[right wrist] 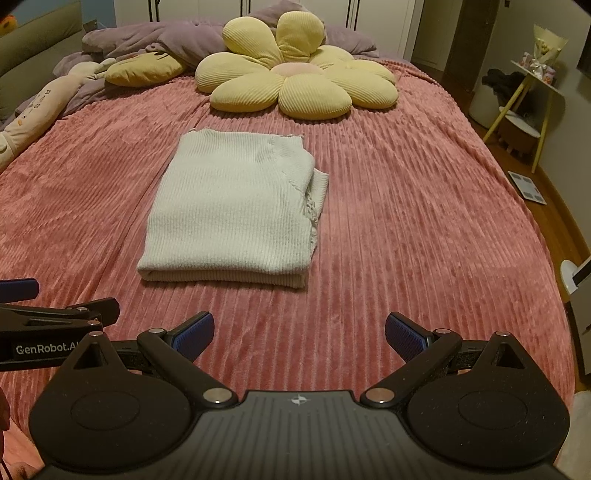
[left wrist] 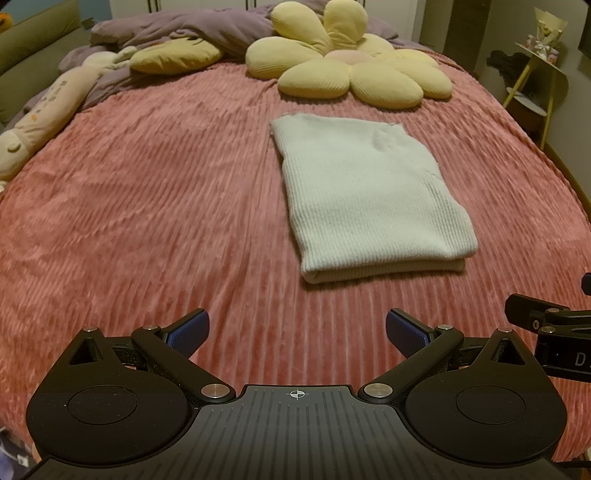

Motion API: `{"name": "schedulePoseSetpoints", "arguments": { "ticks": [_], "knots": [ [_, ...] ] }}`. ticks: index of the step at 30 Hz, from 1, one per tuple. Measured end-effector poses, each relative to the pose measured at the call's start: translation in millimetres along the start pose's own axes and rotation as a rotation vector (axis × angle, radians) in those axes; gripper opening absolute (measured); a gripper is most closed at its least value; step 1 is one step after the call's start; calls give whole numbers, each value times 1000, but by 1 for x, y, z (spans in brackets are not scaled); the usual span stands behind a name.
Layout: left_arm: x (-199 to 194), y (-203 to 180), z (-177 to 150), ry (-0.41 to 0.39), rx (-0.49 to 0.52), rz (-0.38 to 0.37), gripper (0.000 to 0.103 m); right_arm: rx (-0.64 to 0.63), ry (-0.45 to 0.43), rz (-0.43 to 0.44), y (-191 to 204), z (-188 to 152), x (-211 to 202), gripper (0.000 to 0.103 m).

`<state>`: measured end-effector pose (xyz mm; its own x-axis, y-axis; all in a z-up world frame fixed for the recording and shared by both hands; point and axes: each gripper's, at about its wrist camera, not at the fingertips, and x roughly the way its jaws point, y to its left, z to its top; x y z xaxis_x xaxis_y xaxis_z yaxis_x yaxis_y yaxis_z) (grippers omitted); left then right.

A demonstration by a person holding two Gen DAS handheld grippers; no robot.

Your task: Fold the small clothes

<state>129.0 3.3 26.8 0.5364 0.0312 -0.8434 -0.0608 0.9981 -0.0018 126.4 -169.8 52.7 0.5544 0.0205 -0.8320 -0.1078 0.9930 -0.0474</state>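
A white ribbed knit garment (left wrist: 369,192) lies folded into a thick rectangle on the pink ribbed bedspread (left wrist: 147,206). It also shows in the right wrist view (right wrist: 236,210), with a sleeve edge sticking out at its right side. My left gripper (left wrist: 297,334) is open and empty, held above the bedspread short of the garment's near edge and to its left. My right gripper (right wrist: 299,334) is open and empty, held near the garment's near right corner. Each gripper shows at the edge of the other's view.
A yellow flower-shaped cushion (right wrist: 295,81) lies beyond the garment. A yellow pillow (right wrist: 144,70), a long cream plush (left wrist: 40,122) and a purple duvet (left wrist: 192,29) lie at the back left. A yellow-legged side table (right wrist: 532,88) and a scale (right wrist: 526,186) stand right of the bed.
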Motion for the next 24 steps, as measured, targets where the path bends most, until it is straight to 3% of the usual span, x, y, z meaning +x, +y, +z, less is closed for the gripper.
{"name": "schedulePoseSetpoints", "arguments": {
  "ticks": [12, 24],
  "knots": [
    [-6, 1, -1, -35, 8, -25, 103, -4, -7, -4, 1, -2, -3, 99],
    [-8, -4, -4, -38, 42, -3, 103, -2, -9, -3, 1, -3, -5, 99]
  ]
}}
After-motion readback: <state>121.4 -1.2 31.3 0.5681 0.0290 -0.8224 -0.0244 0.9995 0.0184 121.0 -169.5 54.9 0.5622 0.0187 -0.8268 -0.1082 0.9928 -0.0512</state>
